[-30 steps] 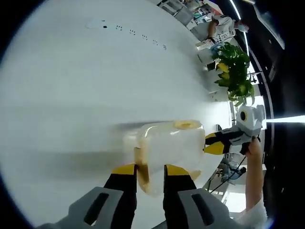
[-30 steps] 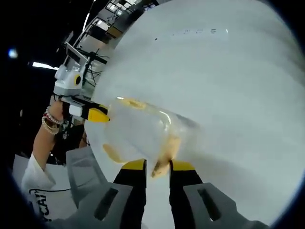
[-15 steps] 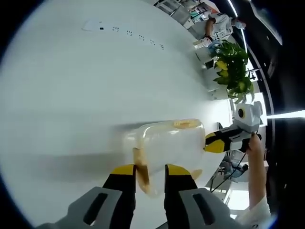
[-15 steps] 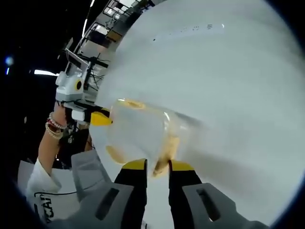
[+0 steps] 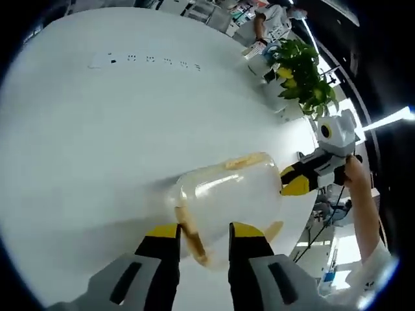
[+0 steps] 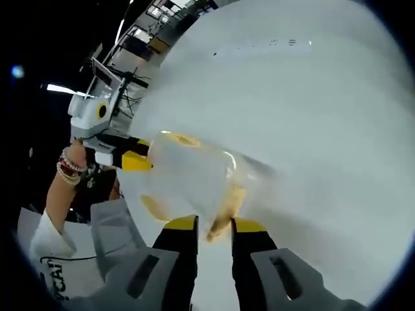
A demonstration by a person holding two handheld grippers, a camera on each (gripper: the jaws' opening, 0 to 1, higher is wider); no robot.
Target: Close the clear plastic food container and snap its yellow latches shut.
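The left tongs sit narrowly parted at one end of the container, straddling its yellow latch — whether they press it, I cannot tell. The container lies on the white tabletop, lid seemingly down, long axis running from one pair of tongs to the other. At the far end the right tongs frame the other latch the same way. This looks like the latching step; next, each latch wants pressing home.

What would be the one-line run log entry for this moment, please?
stage: latching | container: closed, on white table | left claw: at yellow latch | right claw: at opposite latch
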